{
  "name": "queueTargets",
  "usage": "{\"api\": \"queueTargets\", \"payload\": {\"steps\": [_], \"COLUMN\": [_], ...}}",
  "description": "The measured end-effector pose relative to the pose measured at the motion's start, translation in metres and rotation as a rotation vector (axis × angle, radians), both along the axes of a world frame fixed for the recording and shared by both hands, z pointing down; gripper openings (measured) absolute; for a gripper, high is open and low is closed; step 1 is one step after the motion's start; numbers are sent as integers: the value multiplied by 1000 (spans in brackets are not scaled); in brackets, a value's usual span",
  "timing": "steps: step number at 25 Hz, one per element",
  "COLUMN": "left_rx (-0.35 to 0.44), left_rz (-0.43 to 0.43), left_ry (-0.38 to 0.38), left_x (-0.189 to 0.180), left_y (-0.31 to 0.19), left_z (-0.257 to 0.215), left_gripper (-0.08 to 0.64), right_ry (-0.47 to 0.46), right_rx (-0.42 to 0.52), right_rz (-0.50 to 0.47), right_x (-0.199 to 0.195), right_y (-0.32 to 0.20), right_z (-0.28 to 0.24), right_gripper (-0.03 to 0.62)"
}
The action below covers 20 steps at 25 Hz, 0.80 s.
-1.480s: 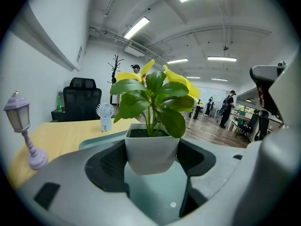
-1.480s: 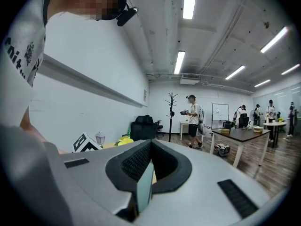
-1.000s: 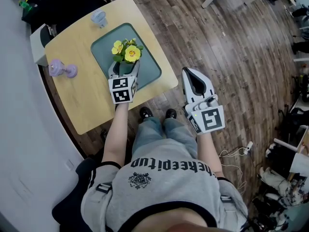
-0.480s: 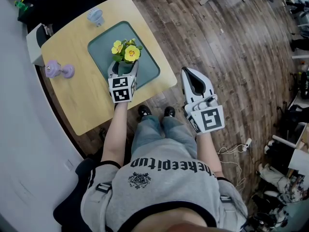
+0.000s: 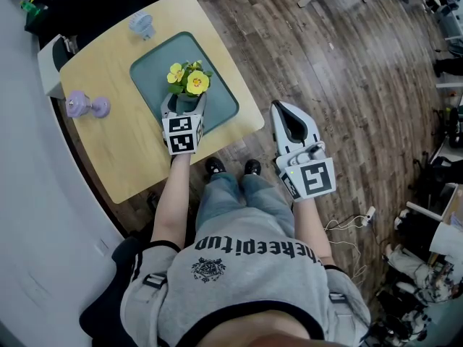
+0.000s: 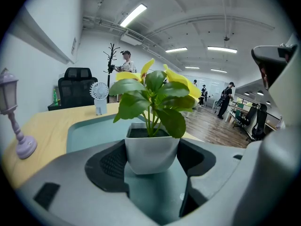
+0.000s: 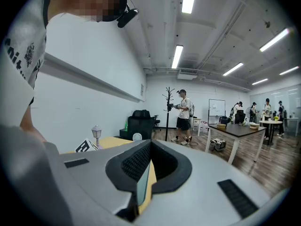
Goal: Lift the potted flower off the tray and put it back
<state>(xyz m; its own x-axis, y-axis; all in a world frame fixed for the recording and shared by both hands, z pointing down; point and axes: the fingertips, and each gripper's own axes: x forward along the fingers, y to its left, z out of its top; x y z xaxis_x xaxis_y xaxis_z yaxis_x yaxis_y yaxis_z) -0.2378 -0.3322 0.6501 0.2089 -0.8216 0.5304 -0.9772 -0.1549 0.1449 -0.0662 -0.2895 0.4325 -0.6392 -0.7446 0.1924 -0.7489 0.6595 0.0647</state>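
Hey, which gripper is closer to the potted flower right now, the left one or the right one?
Left. The left gripper has its jaws clamped on the potted flower over the tray. The right gripper is off to the right, beyond the table edge, jaws together, empty.

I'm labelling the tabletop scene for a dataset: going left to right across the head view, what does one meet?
Purple lamp ornament → small fan → potted flower → right gripper.
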Motion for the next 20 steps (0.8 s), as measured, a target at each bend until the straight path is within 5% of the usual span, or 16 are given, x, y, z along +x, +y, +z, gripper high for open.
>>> {"api": "queueTargets", "payload": {"steps": [20], "left_rx": [-14], "left_rz": [15], "left_ry": [-17], "left_x": [3], "left_y": [11], "left_z": [9], "left_gripper": [331], "right_ry": [7], "right_rx": [5], "right_rz": [-29], "right_x": [-7], "right_y": [1], "right_z": [-3], "right_gripper": [2]}}
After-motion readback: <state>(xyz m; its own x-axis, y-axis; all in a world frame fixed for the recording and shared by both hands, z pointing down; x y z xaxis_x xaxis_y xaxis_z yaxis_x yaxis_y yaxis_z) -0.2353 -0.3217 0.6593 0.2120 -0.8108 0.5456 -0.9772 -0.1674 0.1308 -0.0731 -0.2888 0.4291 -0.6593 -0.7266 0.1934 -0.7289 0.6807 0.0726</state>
